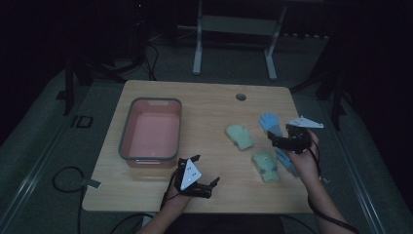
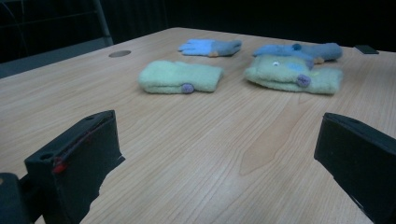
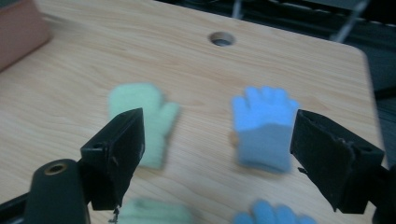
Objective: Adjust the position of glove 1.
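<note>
Four small gloves on the right of the bench, both tongs released and empty.

The right tongs (image 1: 281,141) hover spread above the gloves, nearest the far blue glove (image 3: 262,126), whose fingers point to the far edge, its long axis running near to far. The green mitten (image 1: 240,136) lies just left of it; a second green (image 1: 266,166) and blue glove (image 1: 287,161) lie nearer. The left tongs (image 1: 205,170) gape low near the bench's near edge, well apart from the gloves, beside the pink tub (image 1: 149,155).

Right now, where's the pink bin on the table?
In the high view the pink bin sits on the table's left half, left of the light green mitten and just beyond the left tool.
</note>
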### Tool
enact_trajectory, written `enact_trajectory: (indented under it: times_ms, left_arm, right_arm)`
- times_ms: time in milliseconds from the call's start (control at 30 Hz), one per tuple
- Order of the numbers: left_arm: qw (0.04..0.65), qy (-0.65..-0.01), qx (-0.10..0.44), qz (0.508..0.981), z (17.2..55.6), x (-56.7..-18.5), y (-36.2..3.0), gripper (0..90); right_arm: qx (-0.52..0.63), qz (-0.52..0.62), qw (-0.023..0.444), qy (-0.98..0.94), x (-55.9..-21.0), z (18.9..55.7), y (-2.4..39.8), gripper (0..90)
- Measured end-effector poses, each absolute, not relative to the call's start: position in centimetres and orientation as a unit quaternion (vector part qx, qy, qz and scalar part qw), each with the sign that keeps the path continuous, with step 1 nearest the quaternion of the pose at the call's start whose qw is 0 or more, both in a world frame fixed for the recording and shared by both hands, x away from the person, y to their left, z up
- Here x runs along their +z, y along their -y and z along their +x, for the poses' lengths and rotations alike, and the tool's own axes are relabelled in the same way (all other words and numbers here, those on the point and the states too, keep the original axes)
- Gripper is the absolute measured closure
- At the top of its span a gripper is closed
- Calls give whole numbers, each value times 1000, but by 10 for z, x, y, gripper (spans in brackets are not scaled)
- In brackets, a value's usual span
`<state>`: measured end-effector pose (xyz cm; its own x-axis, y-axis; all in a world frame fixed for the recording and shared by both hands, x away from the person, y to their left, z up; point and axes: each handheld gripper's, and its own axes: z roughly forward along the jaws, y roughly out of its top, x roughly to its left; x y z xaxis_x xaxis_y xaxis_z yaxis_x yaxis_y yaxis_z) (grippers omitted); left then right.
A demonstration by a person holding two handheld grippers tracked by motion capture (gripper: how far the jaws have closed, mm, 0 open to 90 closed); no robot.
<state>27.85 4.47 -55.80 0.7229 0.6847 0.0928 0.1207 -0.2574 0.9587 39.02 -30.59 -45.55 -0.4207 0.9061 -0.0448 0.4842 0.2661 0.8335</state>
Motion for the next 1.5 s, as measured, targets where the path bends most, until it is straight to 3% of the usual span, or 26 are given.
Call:
enact_trajectory:
  times_ms: [567, 633, 933, 1500]
  left_arm:
    - [547, -266, 257, 751, 278, -558, -44, 1]
    - [547, -265, 257, 751, 278, -558, -44, 0]
    - [548, -264, 257, 751, 278, -558, -44, 0]
    - [549, -265, 256, 750, 278, -558, -45, 1]
  right_arm:
    - [418, 405, 234, -779, -453, 420, 265, 378]
    - [410, 392, 223, -793, -458, 428, 256, 453]
    - [387, 347, 183, -835, -481, 447, 236, 590]
    - [320, 339, 144, -873, -537, 485, 217, 630]
